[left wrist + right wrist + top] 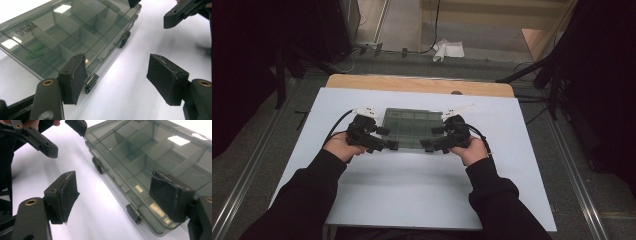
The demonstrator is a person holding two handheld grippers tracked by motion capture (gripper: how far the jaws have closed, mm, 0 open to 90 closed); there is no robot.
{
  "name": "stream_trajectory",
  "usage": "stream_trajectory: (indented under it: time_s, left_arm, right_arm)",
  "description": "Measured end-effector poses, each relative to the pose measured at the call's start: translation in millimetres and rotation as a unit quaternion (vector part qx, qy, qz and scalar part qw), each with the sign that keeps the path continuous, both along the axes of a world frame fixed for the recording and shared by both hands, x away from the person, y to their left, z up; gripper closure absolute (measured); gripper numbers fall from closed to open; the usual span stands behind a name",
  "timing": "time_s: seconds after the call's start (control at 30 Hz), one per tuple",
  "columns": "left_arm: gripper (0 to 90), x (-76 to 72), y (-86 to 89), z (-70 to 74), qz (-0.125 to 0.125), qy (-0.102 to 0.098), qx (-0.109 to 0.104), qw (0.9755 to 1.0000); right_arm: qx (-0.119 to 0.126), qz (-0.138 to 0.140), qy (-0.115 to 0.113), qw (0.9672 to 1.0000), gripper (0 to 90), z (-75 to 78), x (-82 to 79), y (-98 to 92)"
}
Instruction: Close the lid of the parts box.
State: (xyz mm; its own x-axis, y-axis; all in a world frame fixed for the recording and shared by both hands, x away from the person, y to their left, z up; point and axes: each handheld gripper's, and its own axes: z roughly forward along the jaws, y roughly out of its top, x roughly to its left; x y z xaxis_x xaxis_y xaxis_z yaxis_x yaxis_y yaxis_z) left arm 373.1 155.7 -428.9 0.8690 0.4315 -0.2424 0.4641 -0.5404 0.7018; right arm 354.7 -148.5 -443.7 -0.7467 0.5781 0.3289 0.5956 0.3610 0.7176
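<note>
2 tools flank the near edge of a smoky clear plastic box point(411, 127) lying flat on the white bench point(412, 190). Left tool point(382, 144) stands wide open with nothing between its pads; in the left gripper view its left pad point(76, 77) overlaps the box's near corner, with a dark latch point(91, 83) just beside it. Inside the box, dividers form compartments, and something green point(35, 51) lies in 1 of them. Right tool point(432, 144) is likewise wide open and holds nothing; its right pad point(170, 195) sits over the box's edge, a second latch point(133, 213) between its pads.
</note>
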Motion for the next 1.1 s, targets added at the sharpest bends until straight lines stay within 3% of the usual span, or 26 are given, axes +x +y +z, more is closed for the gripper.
stream_trajectory:
  time_s: [0.37,0.43,0.73,0.83,0.93,1.1]
  left_arm:
    - [30.5,-12.9,2.6,-2.4,-0.012,-0.003,-0.004,0.9999]
    - [30.5,-14.8,2.5,-4.3,-0.011,0.005,-0.005,0.9999]
    - [30.5,-20.5,5.4,-12.5,-0.016,0.01,-0.001,0.9998]
    - [30.5,-22.6,9.8,-14.2,-0.008,0.007,-0.004,0.9999]
    - [30.4,-24.3,15.6,-16.2,0.007,-0.005,0.009,0.9999]
    - [30.4,-28.9,24.9,-18.8,0.005,-0.003,0.015,0.9999]
  right_arm:
    - [0.0,0.007,-0.001,1.0,23.3,-2.9,-11.7,-5.5]
    - [0.002,0.006,0.001,1.0,23.3,-3.3,-14.2,-6.8]
    - [-0.002,0.008,-0.002,1.0,22.9,-9.2,-25.3,-12.3]
    - [-0.002,0.01,-0.003,0.9999,22.2,-11.1,-28.8,-13.6]
    - [-0.006,0.009,-0.002,0.9999,21.9,-12.5,-30.8,-15.0]
    - [-0.006,0.006,0.0,1.0,22.0,-14.8,-33.5,-18.9]
